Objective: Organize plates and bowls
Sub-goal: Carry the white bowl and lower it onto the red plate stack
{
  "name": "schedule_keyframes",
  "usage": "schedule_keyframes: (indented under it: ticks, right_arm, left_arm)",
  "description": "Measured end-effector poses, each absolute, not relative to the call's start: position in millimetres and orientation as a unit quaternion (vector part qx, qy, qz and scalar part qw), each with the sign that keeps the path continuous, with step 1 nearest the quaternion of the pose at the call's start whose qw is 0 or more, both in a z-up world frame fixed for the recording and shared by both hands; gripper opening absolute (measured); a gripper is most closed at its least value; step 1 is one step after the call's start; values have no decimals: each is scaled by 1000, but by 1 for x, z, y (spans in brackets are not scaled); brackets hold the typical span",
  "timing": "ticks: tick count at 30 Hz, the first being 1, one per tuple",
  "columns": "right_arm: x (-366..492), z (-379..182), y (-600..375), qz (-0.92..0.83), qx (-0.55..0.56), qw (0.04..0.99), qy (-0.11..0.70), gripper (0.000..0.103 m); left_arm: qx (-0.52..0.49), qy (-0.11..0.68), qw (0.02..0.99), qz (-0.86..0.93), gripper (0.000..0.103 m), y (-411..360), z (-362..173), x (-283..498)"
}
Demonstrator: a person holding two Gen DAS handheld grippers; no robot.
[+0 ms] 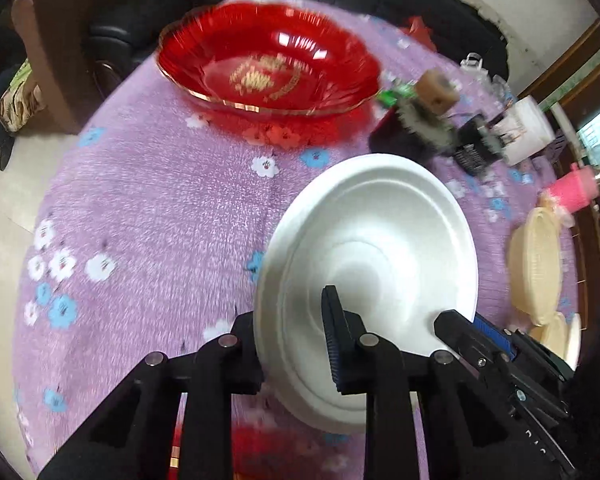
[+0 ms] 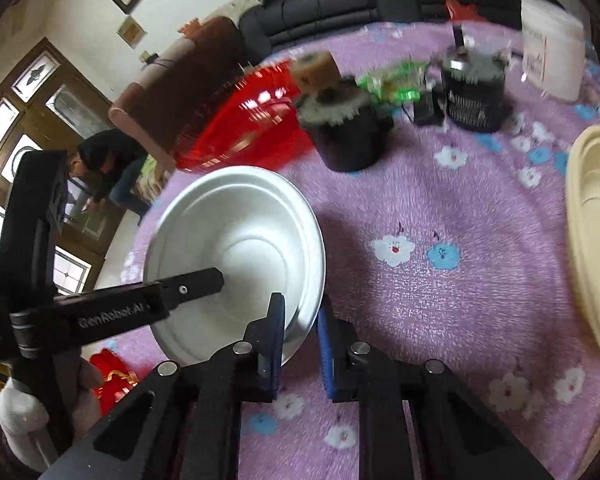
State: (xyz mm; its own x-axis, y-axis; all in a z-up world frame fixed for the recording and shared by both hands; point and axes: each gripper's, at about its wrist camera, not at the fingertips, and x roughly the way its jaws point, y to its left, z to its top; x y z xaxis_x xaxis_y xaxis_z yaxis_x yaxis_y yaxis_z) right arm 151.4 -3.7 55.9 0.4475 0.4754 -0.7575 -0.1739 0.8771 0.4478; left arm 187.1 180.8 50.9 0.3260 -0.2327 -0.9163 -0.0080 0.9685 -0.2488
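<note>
Left wrist view: white foam bowl tilted on edge at centre, chosen as landmark, hollow side facing the camera. Left gripper clamped shut on its near-left rim, one black finger behind the rim, the other finger pressed inside the hollow. Right gripper reaching in from the lower right, fingers meeting the bowl's right rim. Beyond the bowl, upper left, wide red glass dish with scalloped gold-edged rim, resting flat on purple flowered tablecloth. Right of the bowl, cream plastic plates lying on the cloth. Behind the bowl, upper right, dark motor-like parts and a white tub, blurred. Pink cup farther right.

Right wrist view: same white foam bowl left of centre, tipped up, hollow side toward the lens. Right gripper closed on its lower right rim, blue-padded fingers pinching the edge from both sides. Left gripper entering from the left, one finger tip lying inside the hollow; grip on the rim not clear from this angle. Gloved hand visible below that gripper. Behind the bowl, red glass dish, blurred. Right of the bowl, open purple flowered tablecloth, then a cream plastic plate at the frame edge. Behind and right, dark motor-like parts and a white tub.
</note>
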Motion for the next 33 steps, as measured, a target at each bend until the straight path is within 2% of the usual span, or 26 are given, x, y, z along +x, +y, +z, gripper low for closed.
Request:
schedule_keyframes:
  ticks: [7, 10, 16, 23, 28, 31, 32, 33]
  right_arm:
    - [97, 98, 12, 234, 136, 844, 463, 18]
    - [71, 103, 33, 254, 116, 842, 461, 18]
    - [30, 92, 73, 279, 75, 834, 470, 18]
    - [12, 67, 104, 281, 51, 820, 496, 18]
    - [10, 53, 118, 274, 31, 816, 509, 18]
    - [11, 44, 124, 270, 29, 813, 516, 18]
    - [12, 43, 126, 270, 26, 812, 516, 18]
    - [10, 42, 127, 269, 21, 814, 514, 18]
  left_arm:
    - [-91, 529, 842, -47, 23, 198, 104, 108]
    - [-81, 518, 851, -28, 28, 209, 112, 69]
    - [-84, 518, 851, 6, 31, 238, 94, 15]
    - [-93, 540, 836, 39, 31, 256, 57, 2]
    - [-99, 550, 828, 51, 36, 262, 43, -3]
    - [-93, 543, 833, 60, 48, 264, 47, -5]
    - [-90, 538, 836, 63, 57, 265, 49, -6]
    - [-89, 534, 838, 63, 61, 267, 51, -7]
